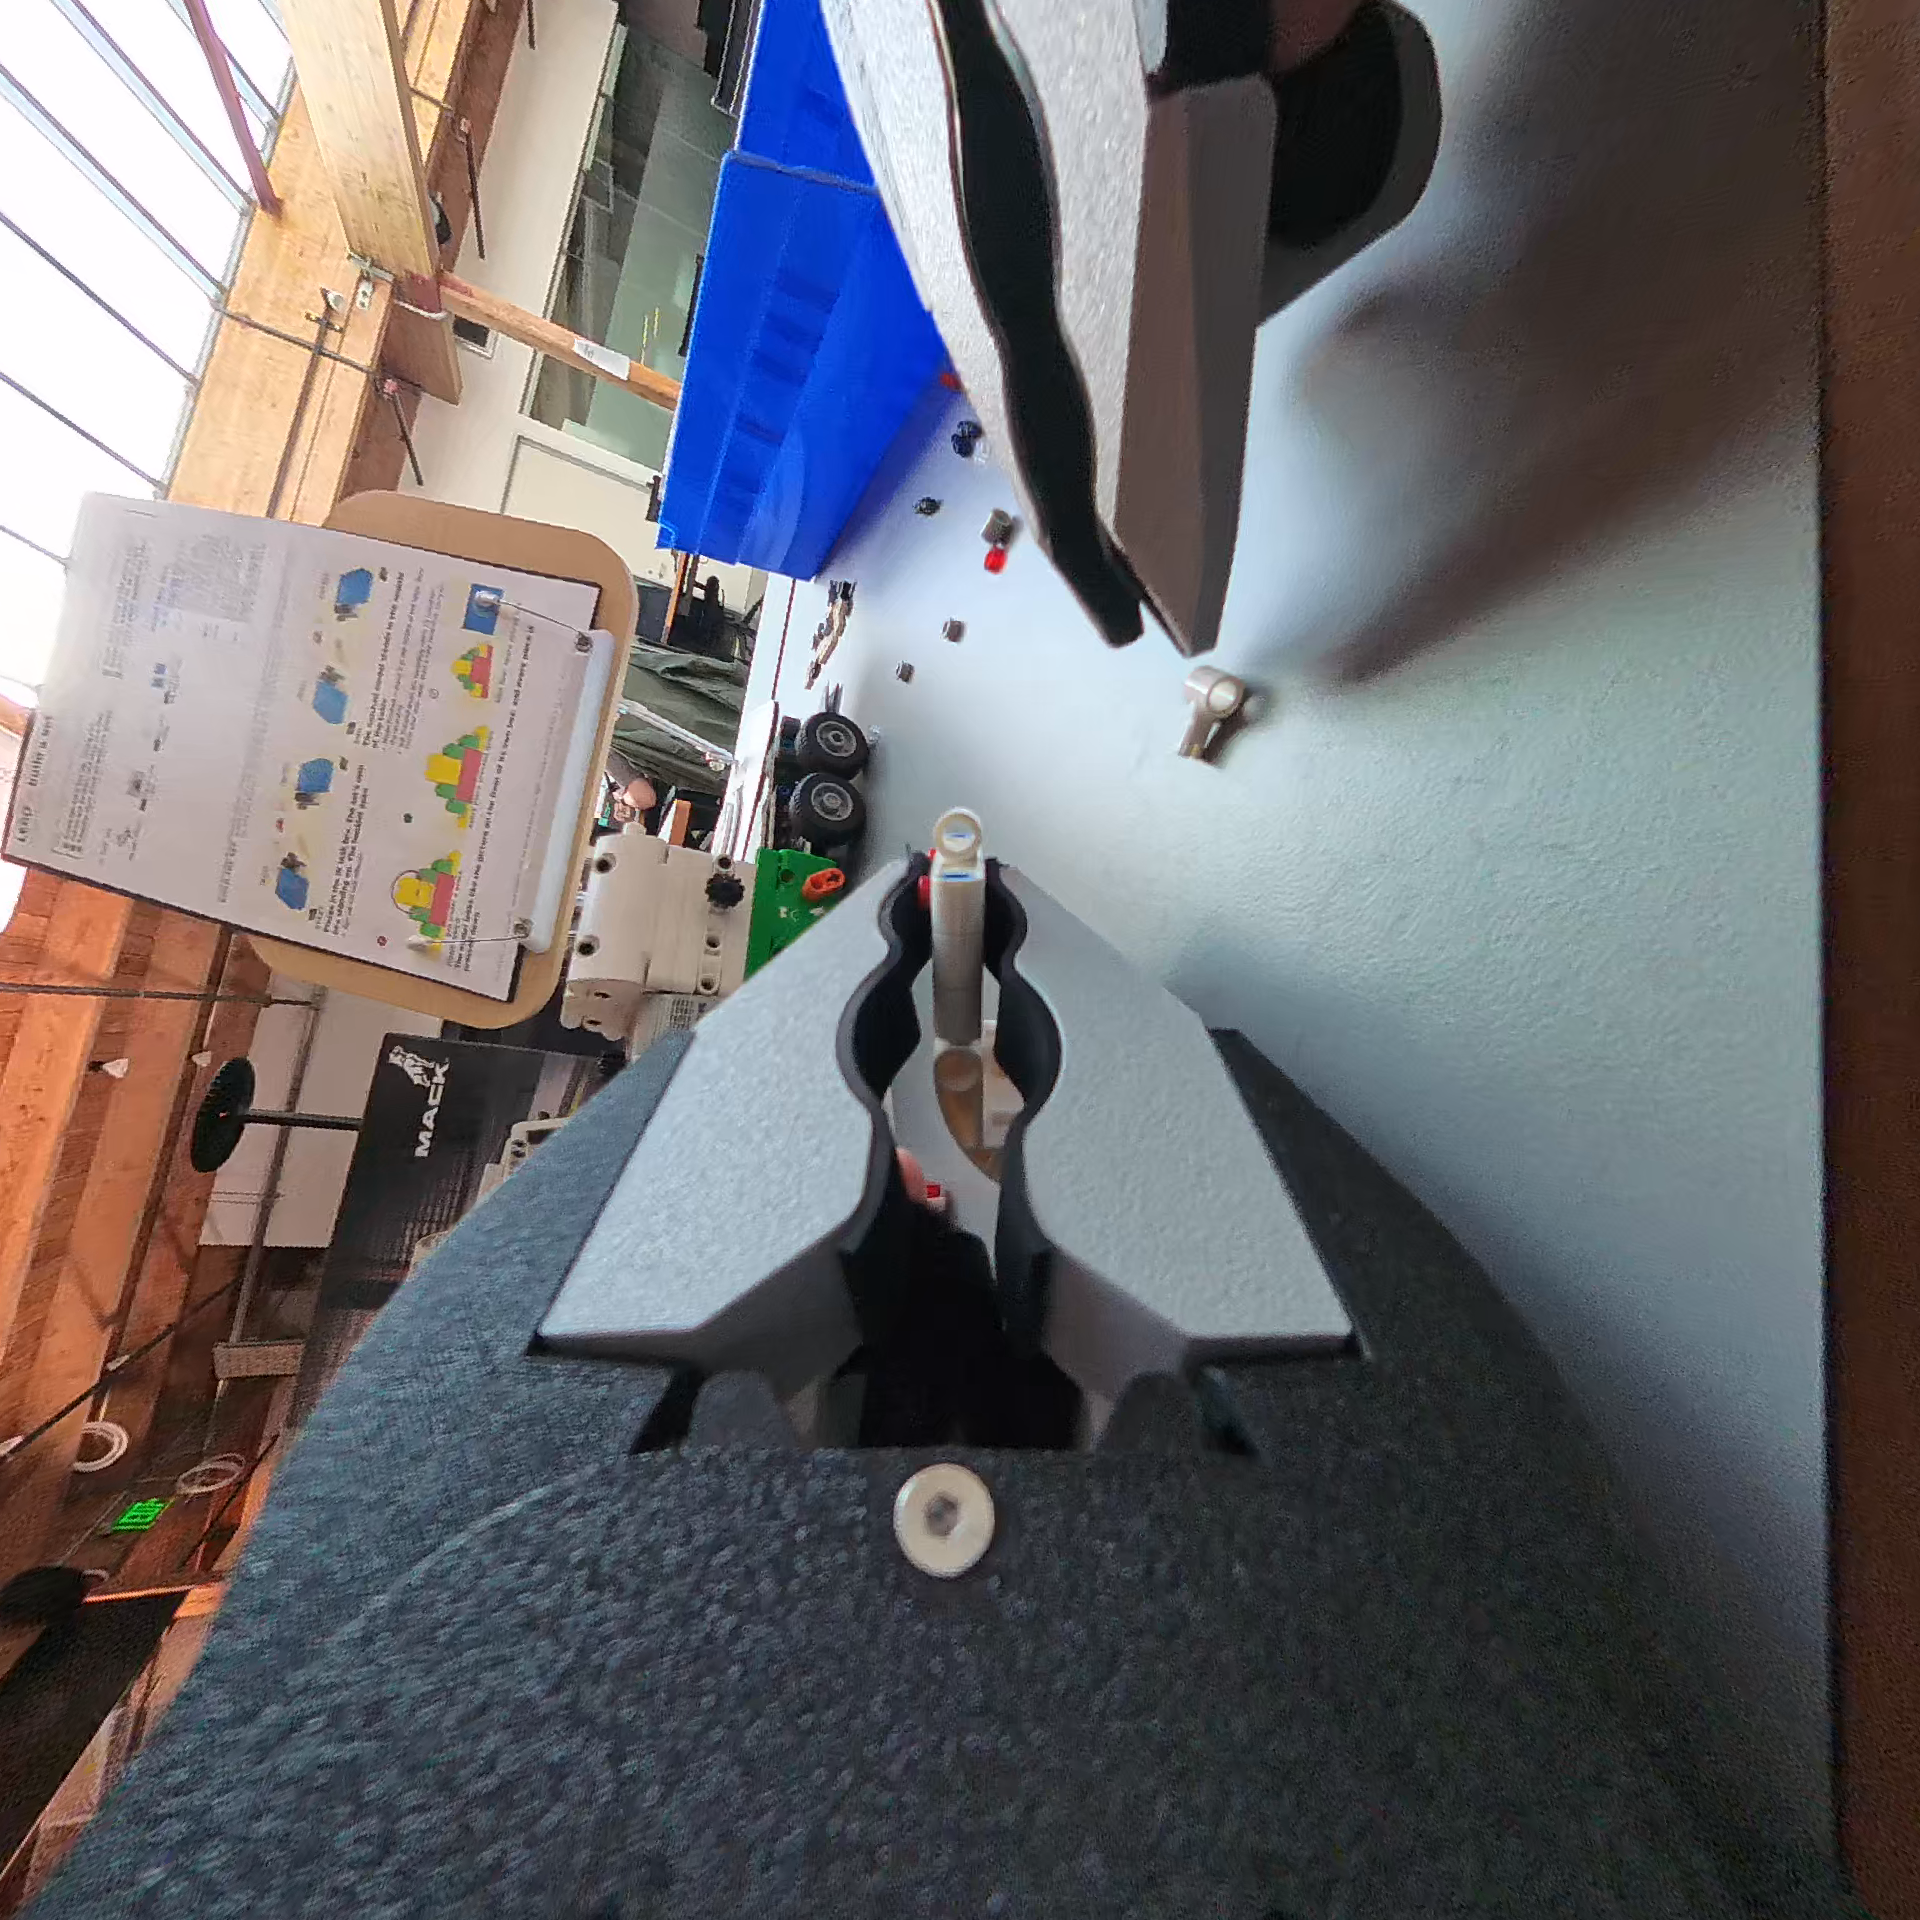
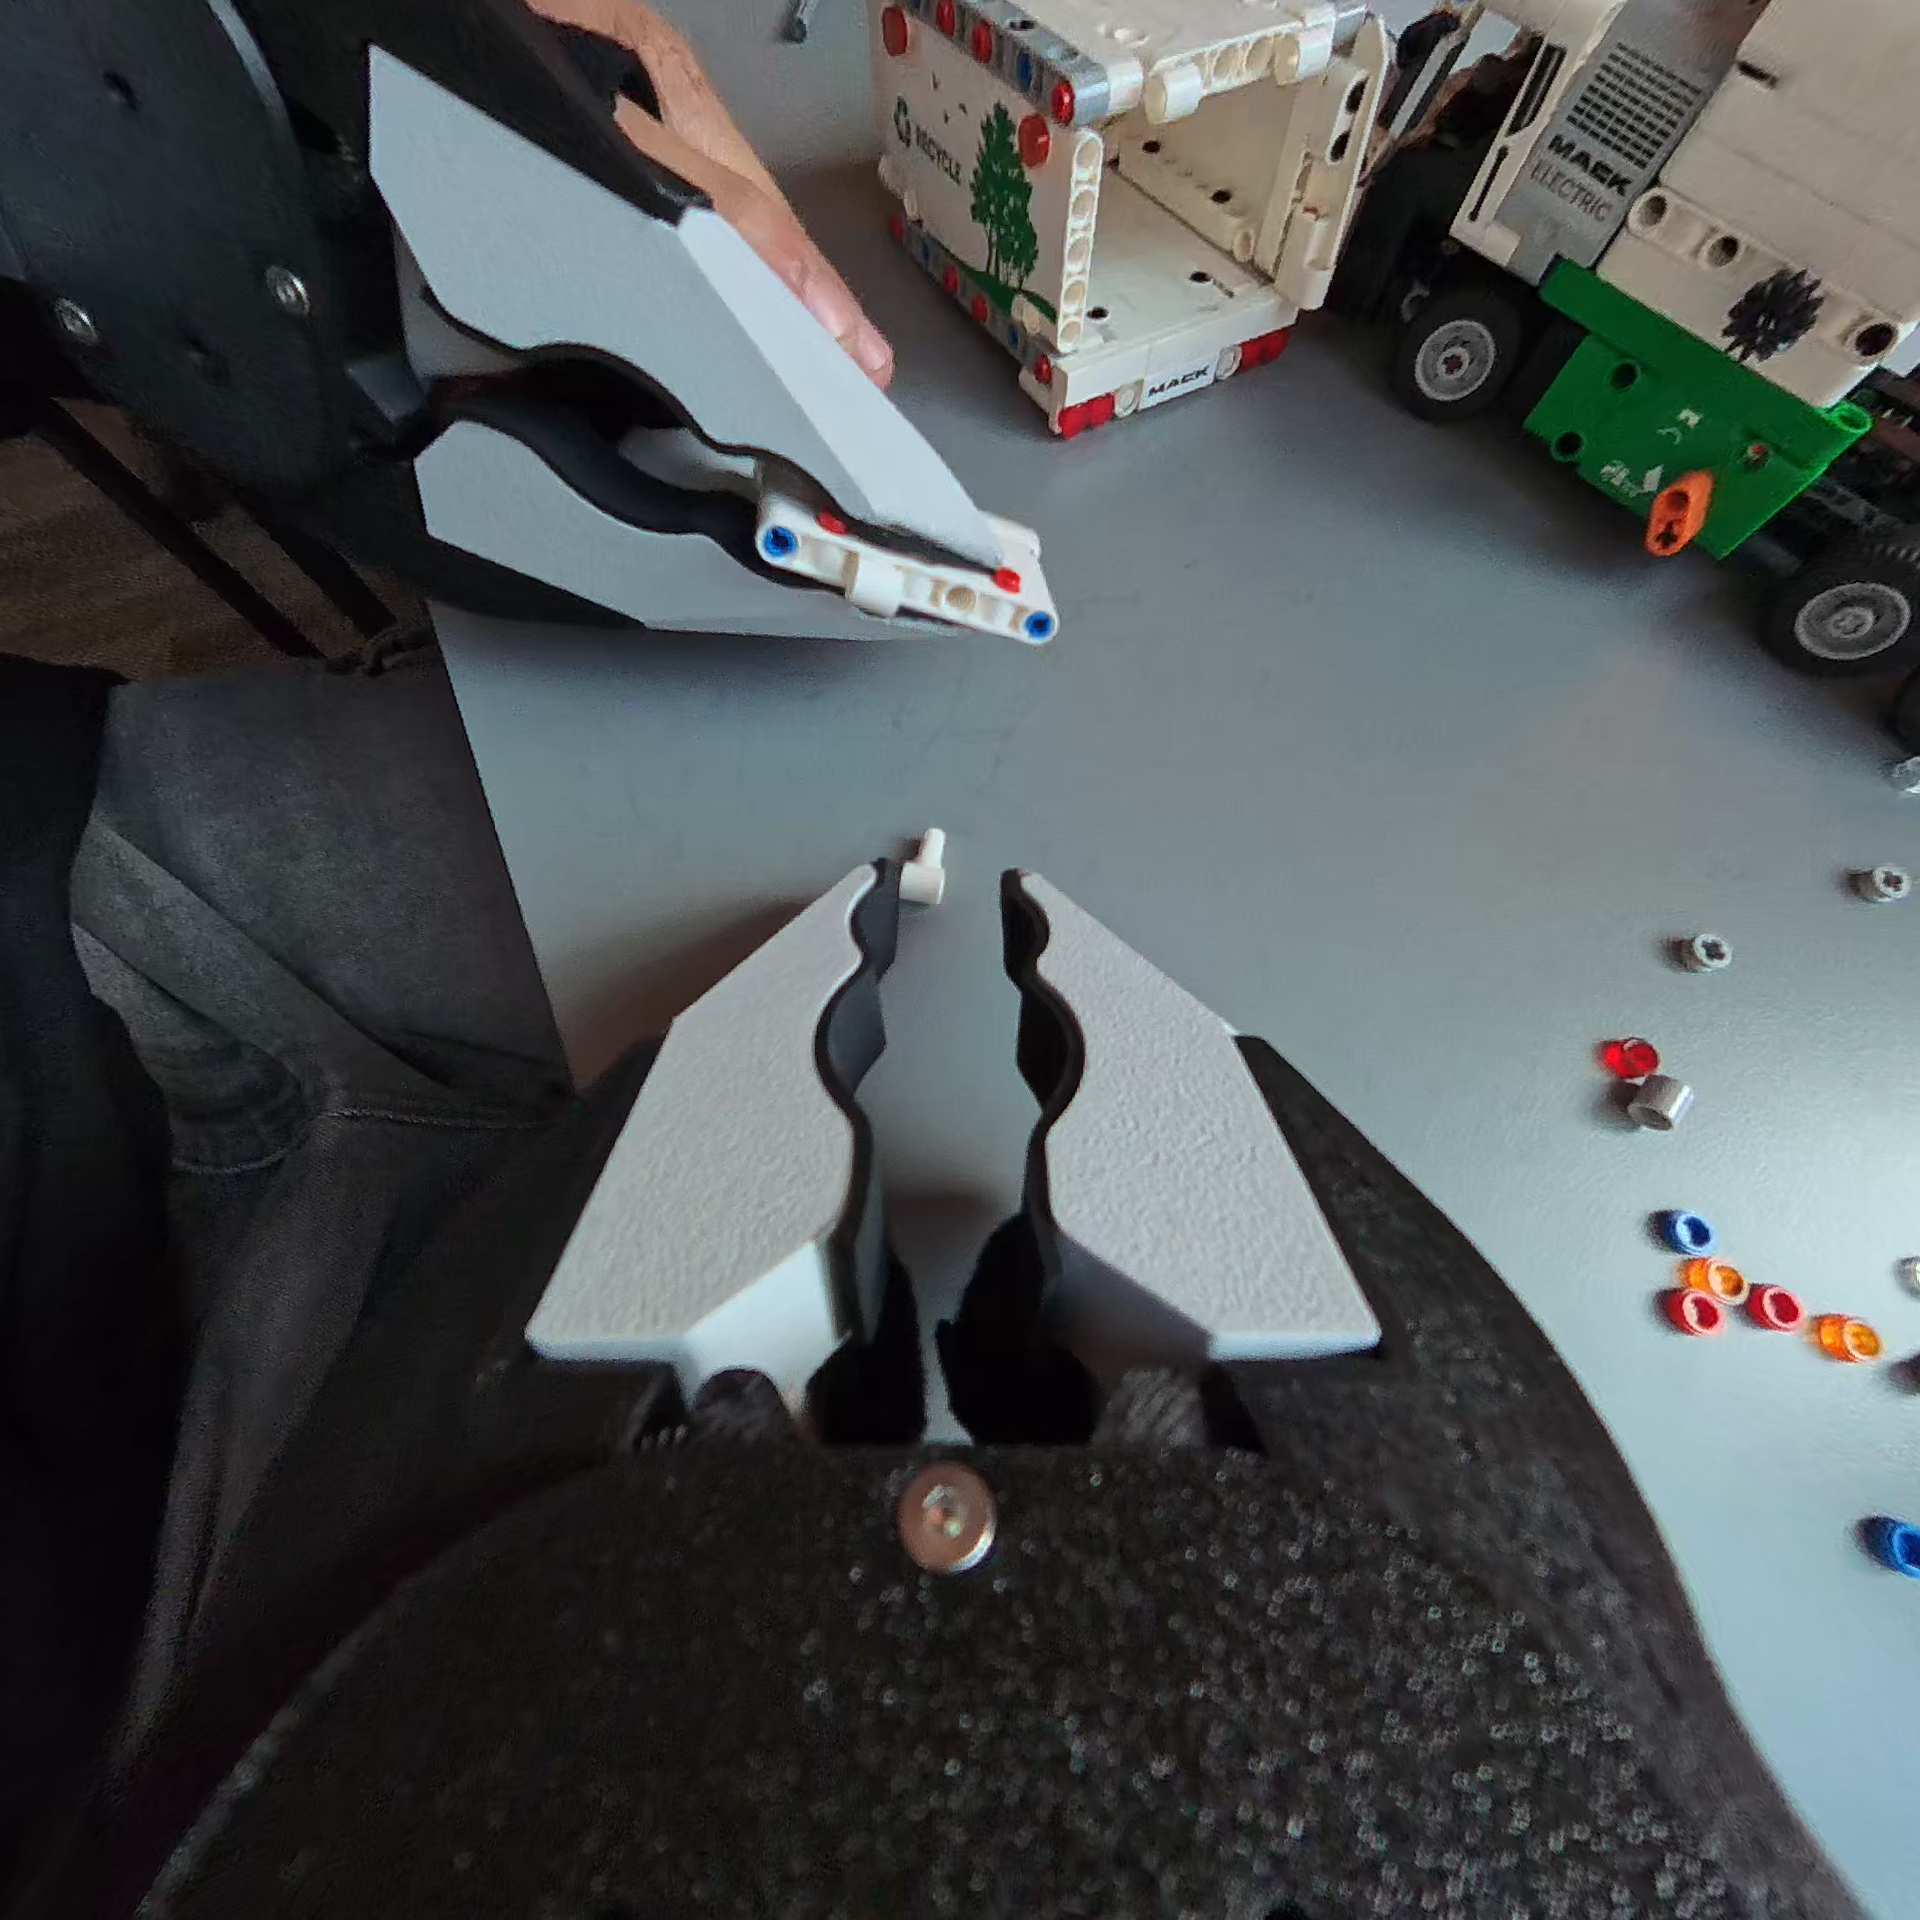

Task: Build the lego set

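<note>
Pinching white beam (image 2: 904, 582): left fingers (image 1: 951, 883) | right fingers (image 2: 883, 935) spread, connector (image 2: 925, 868) seemingly touching one

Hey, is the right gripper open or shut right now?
Open. In the right wrist view the right gripper shows bare table between its fingers; a small white piece sits by one fingertip, unclamped.

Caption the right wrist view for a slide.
Open right gripper nears a small white connector on the grey table while left gripper clamps a white beam.

Matt grey smooth tabletop (image 2: 1351, 727), glossy white plastic lego beam (image 2: 914, 587), grainy black plastic gripper body (image 2: 1039, 1714) with shiny metal screw (image 2: 945, 1527).
</note>
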`<act>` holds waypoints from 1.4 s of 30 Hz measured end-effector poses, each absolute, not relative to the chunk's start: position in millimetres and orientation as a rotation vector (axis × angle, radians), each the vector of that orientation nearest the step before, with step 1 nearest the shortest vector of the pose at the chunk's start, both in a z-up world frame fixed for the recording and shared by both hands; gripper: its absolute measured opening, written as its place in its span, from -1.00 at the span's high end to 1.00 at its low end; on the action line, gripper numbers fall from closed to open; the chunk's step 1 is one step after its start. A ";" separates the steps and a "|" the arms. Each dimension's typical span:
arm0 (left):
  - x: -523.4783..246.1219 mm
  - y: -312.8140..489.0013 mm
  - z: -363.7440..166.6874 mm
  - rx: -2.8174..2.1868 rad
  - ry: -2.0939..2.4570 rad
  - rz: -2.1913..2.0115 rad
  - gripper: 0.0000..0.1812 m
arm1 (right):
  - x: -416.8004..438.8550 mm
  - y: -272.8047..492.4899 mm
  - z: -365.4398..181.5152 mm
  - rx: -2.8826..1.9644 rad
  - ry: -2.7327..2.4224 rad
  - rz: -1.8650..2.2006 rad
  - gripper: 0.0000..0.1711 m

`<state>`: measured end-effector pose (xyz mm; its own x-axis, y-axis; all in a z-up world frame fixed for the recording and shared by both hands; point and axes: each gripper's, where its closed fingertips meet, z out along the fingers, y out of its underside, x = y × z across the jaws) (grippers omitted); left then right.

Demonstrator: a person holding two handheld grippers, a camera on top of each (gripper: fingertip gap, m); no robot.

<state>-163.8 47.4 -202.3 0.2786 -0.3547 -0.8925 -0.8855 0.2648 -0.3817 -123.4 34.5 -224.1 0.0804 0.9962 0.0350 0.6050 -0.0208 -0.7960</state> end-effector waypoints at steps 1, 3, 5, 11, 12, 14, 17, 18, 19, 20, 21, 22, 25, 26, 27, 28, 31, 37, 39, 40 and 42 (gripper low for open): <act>-163.9 47.5 -201.8 -1.310 1.298 0.552 0.94 | -125.9 33.2 -225.8 -1.724 -1.598 0.766 0.79; -164.8 46.9 -200.7 -1.298 1.296 0.571 0.94 | -126.8 32.0 -235.7 -1.781 -1.630 0.733 0.74; -165.0 45.9 -199.9 -1.286 1.297 0.581 0.94 | -129.3 30.3 -236.1 -1.788 -1.624 0.733 0.75; -164.8 40.4 -200.7 -1.267 1.307 0.591 0.94 | -128.8 34.6 -236.2 -1.761 -1.620 0.626 0.93; -165.8 39.0 -201.1 -1.251 1.317 0.609 0.94 | -130.2 30.5 -230.8 -1.744 -1.620 0.657 0.93; -166.4 35.9 -197.4 -1.206 1.319 0.650 0.94 | -135.0 22.4 -210.2 -1.718 -1.575 0.752 0.93; -161.3 30.6 -195.1 -1.145 1.338 0.680 0.94 | -140.5 13.7 -193.2 -1.710 -1.554 0.805 0.93; -159.2 29.5 -194.7 -1.126 1.344 0.691 0.94 | -142.4 11.4 -191.3 -1.715 -1.554 0.818 0.93; -156.7 28.2 -194.8 -1.109 1.352 0.699 0.94 | -143.5 12.3 -190.0 -1.723 -1.542 0.813 0.93; -154.3 26.9 -194.4 -1.093 1.357 0.704 0.94 | -143.4 14.4 -190.3 -1.732 -1.536 0.796 0.93; -152.9 26.2 -193.5 -1.082 1.356 0.710 0.94 | -142.8 16.0 -191.9 -1.747 -1.536 0.779 0.93; -153.0 26.7 -193.8 -1.082 1.356 0.720 0.94 | -142.9 17.3 -192.4 -1.758 -1.527 0.774 0.93; -152.7 27.0 -195.8 -1.081 1.367 0.730 0.94 | -142.3 16.6 -196.1 -1.781 -1.536 0.759 0.93; -152.4 27.1 -196.1 -1.078 1.370 0.737 0.94 | -141.9 16.5 -196.8 -1.786 -1.540 0.751 0.93; -152.1 27.4 -196.5 -1.077 1.372 0.743 0.94 | -141.5 17.0 -197.6 -1.795 -1.539 0.742 0.93; -151.8 27.5 -196.6 -1.075 1.372 0.749 0.94 | -141.5 17.0 -198.2 -1.806 -1.537 0.743 0.93; -150.9 27.5 -199.0 -1.070 1.388 0.763 0.94 | -140.6 17.7 -200.5 -1.847 -1.532 0.729 0.93; -148.7 25.8 -201.1 -1.040 1.417 0.814 0.94 | -141.8 16.8 -196.6 -1.863 -1.548 0.678 0.94; -148.9 25.5 -201.6 -1.049 1.419 0.802 0.94 | -142.9 16.5 -196.4 -1.846 -1.549 0.686 0.93; -148.6 25.1 -201.4 -1.057 1.416 0.783 0.94 | -142.5 16.0 -196.5 -1.848 -1.544 0.711 0.93; -148.2 25.3 -200.5 -1.092 1.399 0.724 0.94 | -141.4 16.0 -195.5 -1.847 -1.510 0.768 0.93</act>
